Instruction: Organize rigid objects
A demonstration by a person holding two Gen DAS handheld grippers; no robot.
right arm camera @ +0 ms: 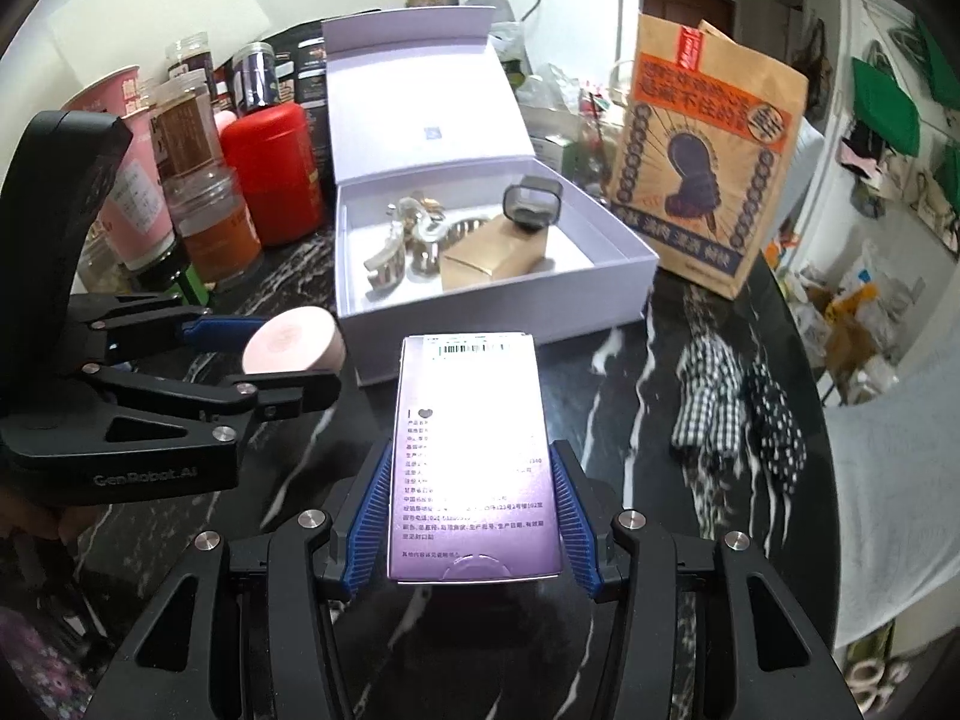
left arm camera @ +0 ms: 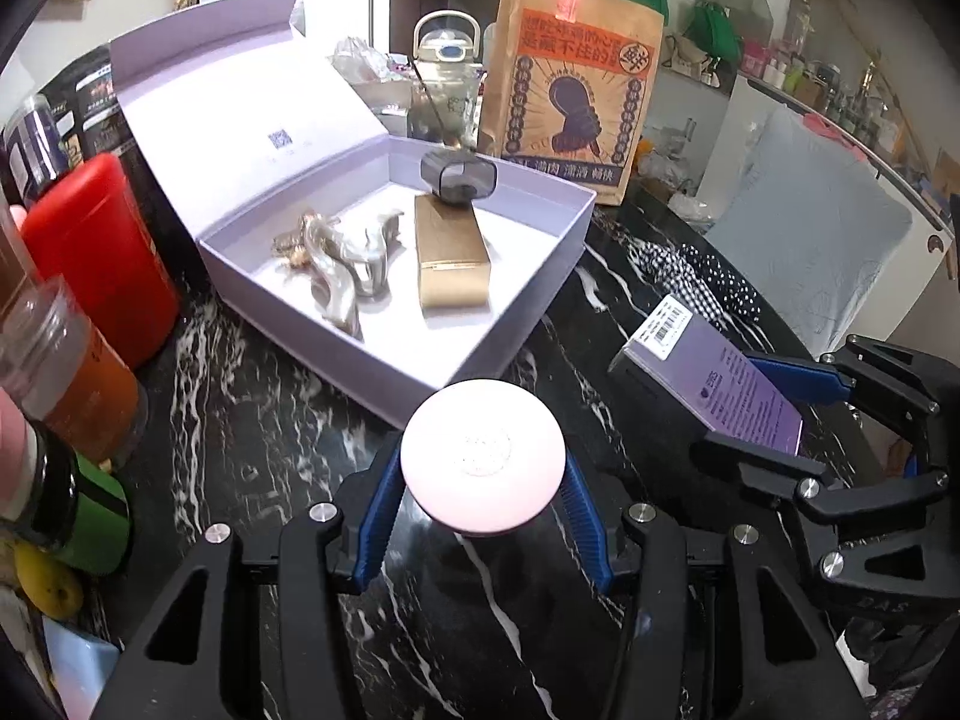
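An open lilac box (left arm camera: 528,276) (right arm camera: 624,276) stands on the black marble table. In it lie silver hair clips (left arm camera: 342,258) (right arm camera: 408,240), a gold carton (left arm camera: 450,258) (right arm camera: 492,258) and a dark clear cap (left arm camera: 459,177) (right arm camera: 531,204) on the carton. My left gripper (left arm camera: 483,480) (right arm camera: 270,360) is shut on a round pink compact (left arm camera: 483,459) (right arm camera: 294,348), held just in front of the box. My right gripper (right arm camera: 474,516) (left arm camera: 798,414) is shut on a purple carton (right arm camera: 474,456) (left arm camera: 714,378), held to the right of the compact, before the box.
A red canister (left arm camera: 96,258) (right arm camera: 270,168) and several jars (left arm camera: 66,372) (right arm camera: 210,222) crowd the left. A brown paper bag (left arm camera: 570,78) (right arm camera: 708,162) stands behind the box at the right. Checked and dotted cloths (left arm camera: 690,276) (right arm camera: 738,402) lie on the table at the right.
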